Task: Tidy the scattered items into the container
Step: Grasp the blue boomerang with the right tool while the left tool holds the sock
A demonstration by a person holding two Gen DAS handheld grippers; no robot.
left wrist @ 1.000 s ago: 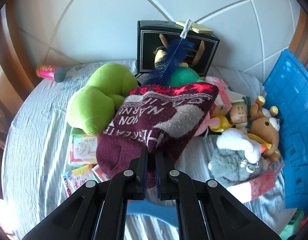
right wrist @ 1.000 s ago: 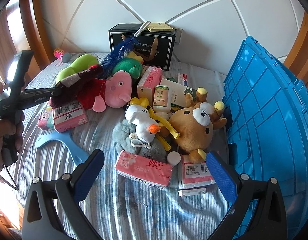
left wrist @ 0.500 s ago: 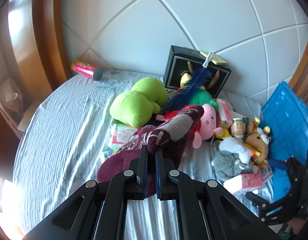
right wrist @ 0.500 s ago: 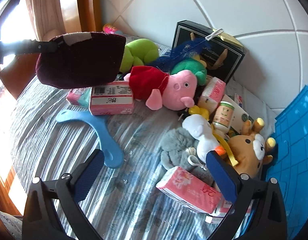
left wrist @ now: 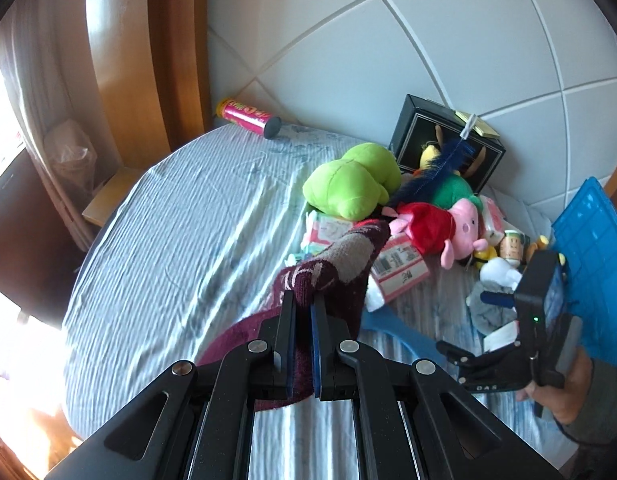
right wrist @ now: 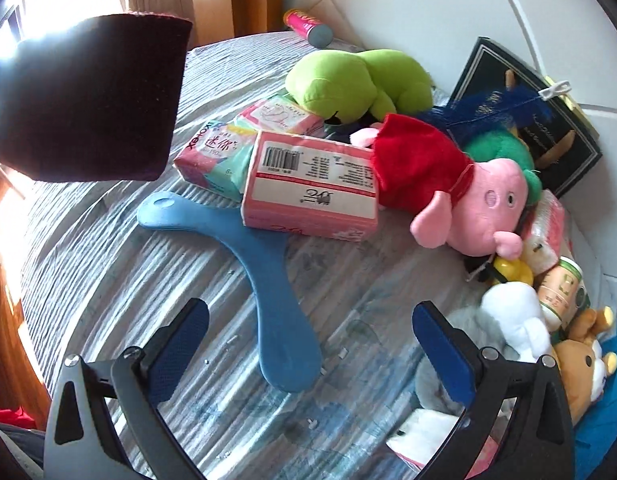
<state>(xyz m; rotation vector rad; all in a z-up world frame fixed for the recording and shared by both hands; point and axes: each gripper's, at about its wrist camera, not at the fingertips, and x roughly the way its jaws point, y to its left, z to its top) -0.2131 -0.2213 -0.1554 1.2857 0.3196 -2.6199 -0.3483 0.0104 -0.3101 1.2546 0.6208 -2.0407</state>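
My left gripper (left wrist: 302,300) is shut on a maroon towel with pale lettering (left wrist: 340,256), which hangs from its jaws above the striped bed sheet (left wrist: 168,240). The same towel (right wrist: 88,100) shows dark at the upper left of the right wrist view. My right gripper (right wrist: 308,312) stands open, low over a blue boomerang-shaped piece (right wrist: 264,264), with nothing between its fingers. The blue crate (left wrist: 588,248) stands at the right edge of the bed. A hand (left wrist: 564,396) holds the right gripper in front of it.
A pile lies against the headboard: green plush (right wrist: 348,80), pink pig plush (right wrist: 468,200), pink tissue pack (right wrist: 312,184), brown bear (right wrist: 584,368), white plush (right wrist: 516,320), black box (right wrist: 528,120). A pink tube (left wrist: 248,114) lies at the bed's far corner.
The left gripper has risen and pulled back with the towel, off the pile. The right gripper has sunk and swung left, from the crate side to over the blue boomerang piece.
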